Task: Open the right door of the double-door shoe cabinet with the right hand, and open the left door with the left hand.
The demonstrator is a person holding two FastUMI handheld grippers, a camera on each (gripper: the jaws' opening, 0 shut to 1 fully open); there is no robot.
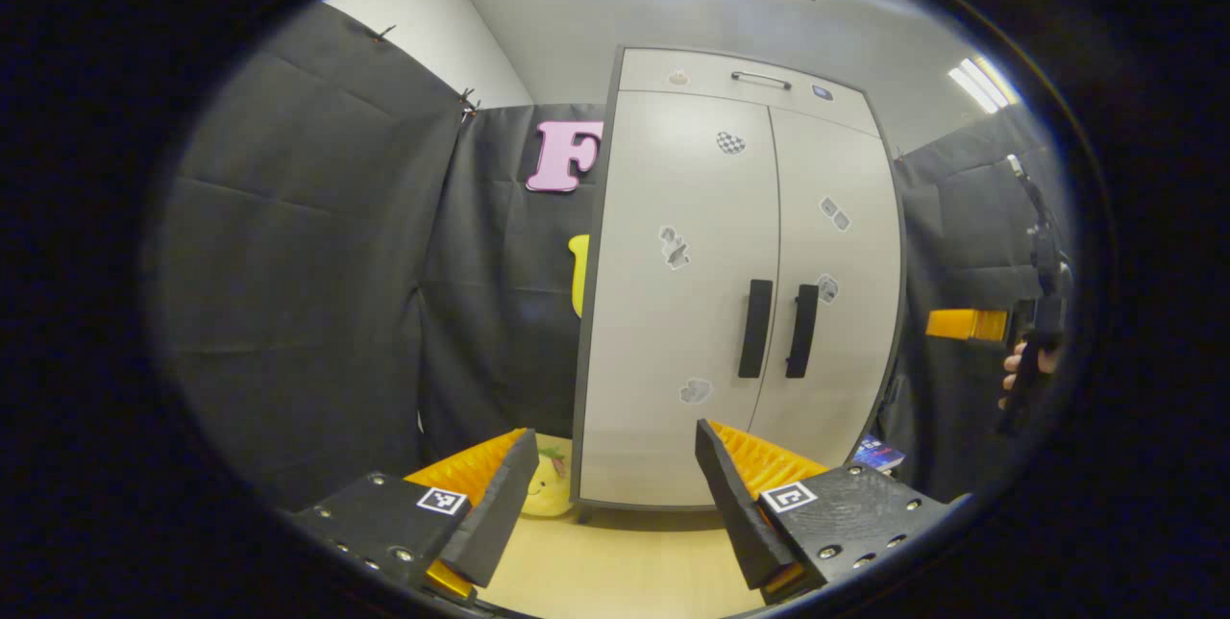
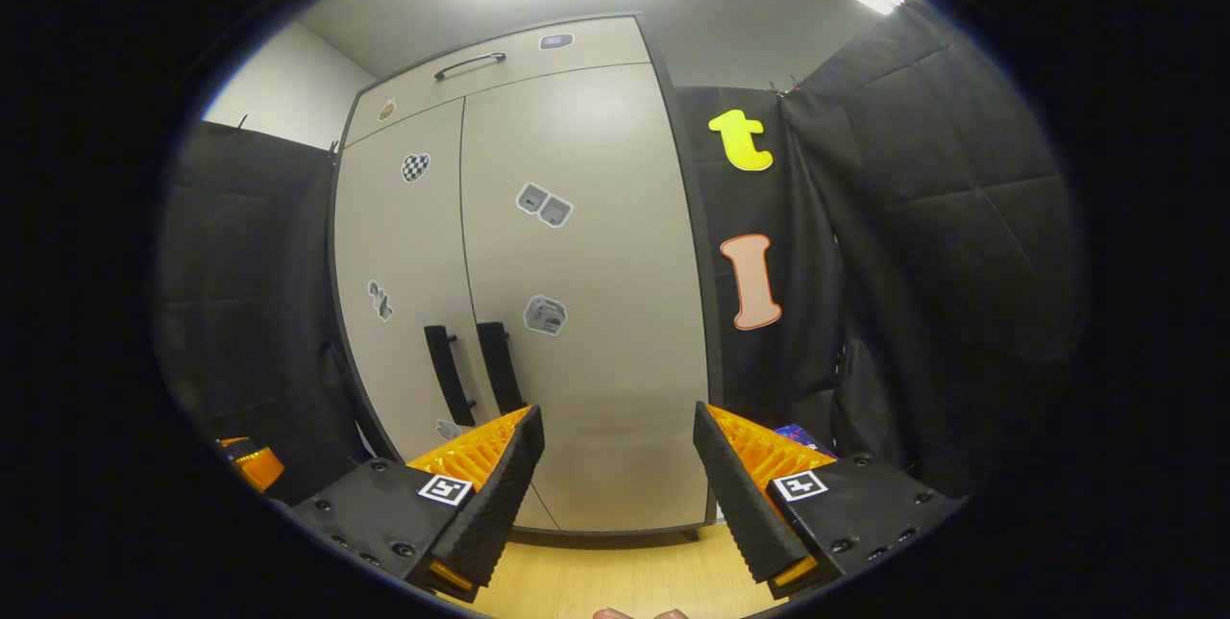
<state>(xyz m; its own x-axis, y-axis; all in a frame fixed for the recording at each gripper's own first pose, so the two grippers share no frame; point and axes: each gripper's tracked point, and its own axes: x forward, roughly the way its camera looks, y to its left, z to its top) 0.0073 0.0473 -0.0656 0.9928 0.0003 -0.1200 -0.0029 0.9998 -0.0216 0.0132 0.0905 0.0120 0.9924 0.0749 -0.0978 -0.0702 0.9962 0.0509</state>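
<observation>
In the right gripper view the right tool (image 2: 618, 427) stands with its fingers apart and nothing between them, held over the pale wooden floor (image 2: 625, 581). Past its tips the right door (image 2: 577, 292) of the shoe cabinet (image 2: 684, 215) is closed, and the right door's handle (image 2: 500, 367) lies up and to the left of the tool's gap. That handle is a dark bar whose long axis runs up and down, just beside the left door's handle (image 2: 448, 374) at the centre seam. By my reading, this tool must swing left and forward, fingers spanning the bar sideways.

In the left gripper view the left tool (image 1: 615, 451) is likewise open and empty. Ahead, the left door (image 1: 677, 302) is shut, its handle (image 1: 755, 328) above and to the right of the gap, also upright. Each tool sits off toward its own door's outer side, well short of the cabinet; neither looks clearly nearer.
</observation>
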